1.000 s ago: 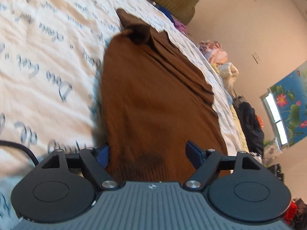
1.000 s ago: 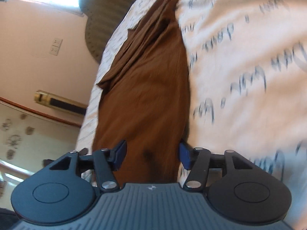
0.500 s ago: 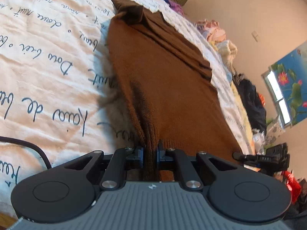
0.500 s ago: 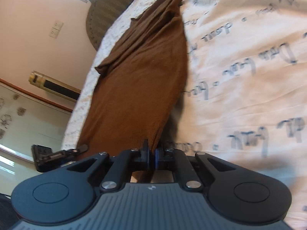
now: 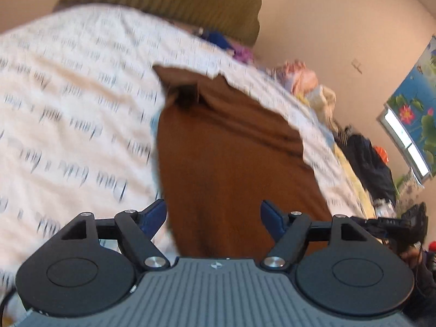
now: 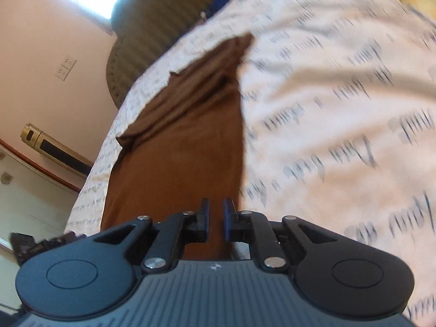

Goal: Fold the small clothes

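Currently: left claw spread, right claw nearly closed over brown garment

Left wrist view: left claw (image 5: 214, 214) is spread wide, blue pads (image 5: 155, 212) well apart. Brown garment (image 5: 231, 169) lies flat on the bed sheet (image 5: 68, 114), running away from the camera, with the near hem between the fingers and under the claw body. No pad contact visible on either side. Far end of the garment shows a dark opening with a folded flap along its right edge. Sheet is white with script print, motion-blurred. Pile of clothes (image 5: 362, 158) along the bed's right edge, floral wall picture (image 5: 417, 114) at far right, olive headboard (image 5: 169, 5) at the top.

Right wrist view: right claw (image 6: 215, 219) fingers are close together with a narrow gap between the blue pads (image 6: 226, 219). Brown garment (image 6: 185, 150) fills that gap behind them; cannot tell whether the cloth is pinched or just below the pads. Garment stretches long and narrow toward the headboard (image 6: 152, 35), with folded ridges along its left side. Bed sheet (image 6: 340, 109) lies to the right, wall socket (image 6: 65, 69) at left.
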A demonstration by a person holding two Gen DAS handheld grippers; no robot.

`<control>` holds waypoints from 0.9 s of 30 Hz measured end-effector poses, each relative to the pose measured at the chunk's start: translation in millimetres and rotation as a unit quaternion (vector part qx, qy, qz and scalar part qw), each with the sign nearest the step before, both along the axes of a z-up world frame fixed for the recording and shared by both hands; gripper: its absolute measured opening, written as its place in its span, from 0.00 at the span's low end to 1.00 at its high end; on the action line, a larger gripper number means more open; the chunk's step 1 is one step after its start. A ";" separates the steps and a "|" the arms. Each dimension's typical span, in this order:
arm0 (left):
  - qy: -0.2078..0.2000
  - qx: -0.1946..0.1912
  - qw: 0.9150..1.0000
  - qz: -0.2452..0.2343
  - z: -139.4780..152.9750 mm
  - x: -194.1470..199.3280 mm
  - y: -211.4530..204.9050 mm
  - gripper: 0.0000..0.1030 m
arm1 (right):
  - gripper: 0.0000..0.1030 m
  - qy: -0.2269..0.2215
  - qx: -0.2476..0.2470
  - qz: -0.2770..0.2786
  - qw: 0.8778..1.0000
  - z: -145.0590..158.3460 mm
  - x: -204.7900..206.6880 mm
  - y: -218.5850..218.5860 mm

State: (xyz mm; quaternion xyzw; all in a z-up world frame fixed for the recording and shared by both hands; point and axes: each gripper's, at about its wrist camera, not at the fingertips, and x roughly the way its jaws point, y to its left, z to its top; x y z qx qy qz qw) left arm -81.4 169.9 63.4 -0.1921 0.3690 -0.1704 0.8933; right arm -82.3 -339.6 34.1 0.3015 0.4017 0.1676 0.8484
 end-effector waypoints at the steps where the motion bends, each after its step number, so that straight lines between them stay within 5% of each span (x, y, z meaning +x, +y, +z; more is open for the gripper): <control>1: -0.011 0.008 1.000 0.003 0.0 10.1 -12.8 0.71 | 0.11 -0.007 -0.001 0.003 1.000 -0.6 12.4 12.4; 6: -0.009 0.096 0.995 0.015 -28.8 60.5 -98.4 0.68 | 0.13 -0.037 -0.101 -0.007 0.994 -16.6 74.2 79.9; 9: -0.004 0.170 0.985 0.023 -49.5 70.0 -131.5 0.71 | 0.12 -0.048 -0.198 -0.004 0.979 -34.5 82.0 98.7; 13: -0.049 0.262 0.964 0.008 -67.3 52.6 -143.7 0.82 | 0.12 -0.119 -0.247 0.023 0.961 -46.9 59.0 86.1; 16: -0.037 0.259 0.965 0.007 -68.1 50.4 -129.9 0.91 | 0.12 -0.112 -0.241 0.026 0.964 -44.8 61.3 77.8; 20: -0.012 0.251 0.968 0.015 -51.1 39.9 -118.1 0.91 | 0.17 -0.079 -0.236 -0.011 0.968 -12.3 53.7 82.3; 23: -0.019 0.229 0.973 0.010 -42.2 22.8 -115.2 0.91 | 0.18 -0.103 -0.191 0.028 0.976 0.3 32.5 93.4; 27: -0.014 0.255 0.967 -0.010 -59.8 16.9 -128.5 0.94 | 0.17 -0.080 -0.239 0.081 0.964 -23.7 25.0 117.5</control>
